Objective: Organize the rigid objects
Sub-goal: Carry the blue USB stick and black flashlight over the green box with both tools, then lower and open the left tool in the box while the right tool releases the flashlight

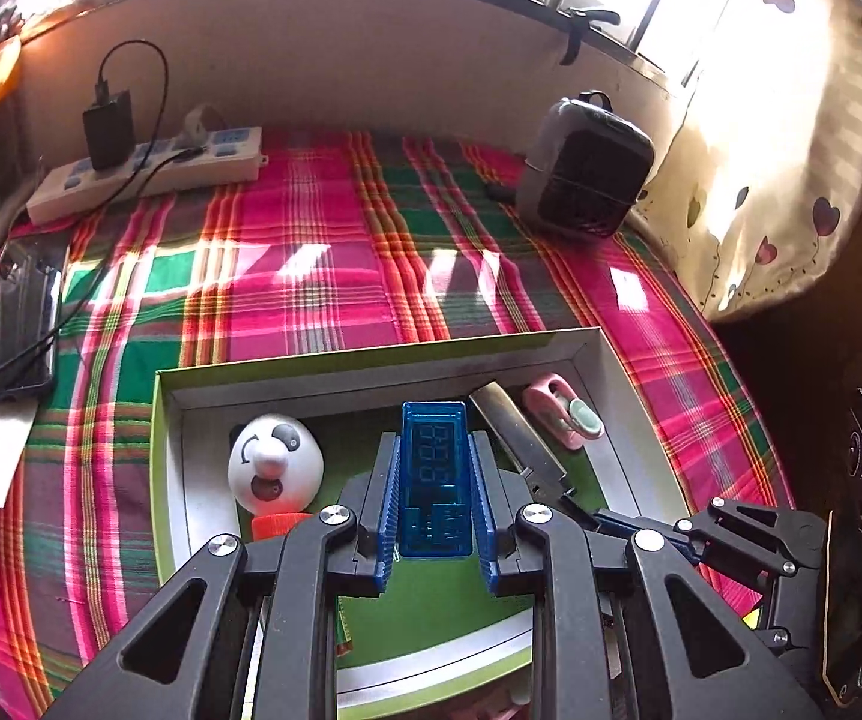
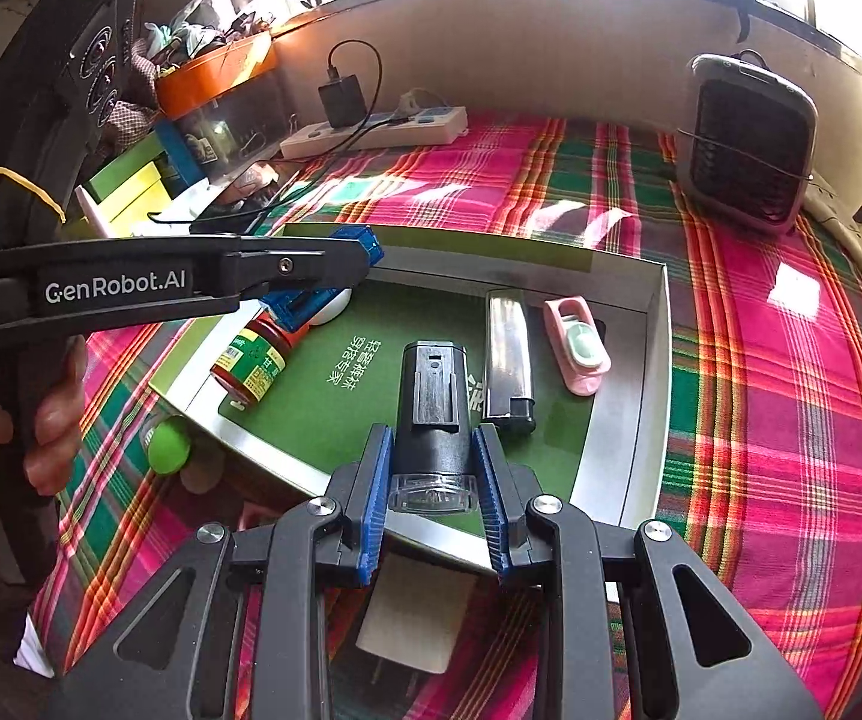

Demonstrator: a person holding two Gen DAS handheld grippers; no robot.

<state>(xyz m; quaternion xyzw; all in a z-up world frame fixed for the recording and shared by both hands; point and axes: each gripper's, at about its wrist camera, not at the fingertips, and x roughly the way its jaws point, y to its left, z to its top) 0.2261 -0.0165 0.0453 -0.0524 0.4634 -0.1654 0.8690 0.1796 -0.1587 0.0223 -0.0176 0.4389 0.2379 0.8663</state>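
Both our grippers carry loads over the green-floored box [image 2: 659, 324].

On our left, the left gripper [image 1: 436, 501] clamps a blue display module [image 1: 434, 474]; rightward, the right gripper [image 2: 434, 483] clamps a black flashlight [image 2: 434, 402], beside a silver lighter [image 2: 509, 354] and pink clip [image 2: 578, 345] lying inside.

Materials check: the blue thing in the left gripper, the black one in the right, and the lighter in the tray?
Blue device: translucent glossy plastic; digits show through the shell. Black device: opaque black plastic, slightly glossy, with a clear lens-like end. Lighter: mirror-bright body reflecting light, probably metal or metallised, with a black plastic-looking cap.
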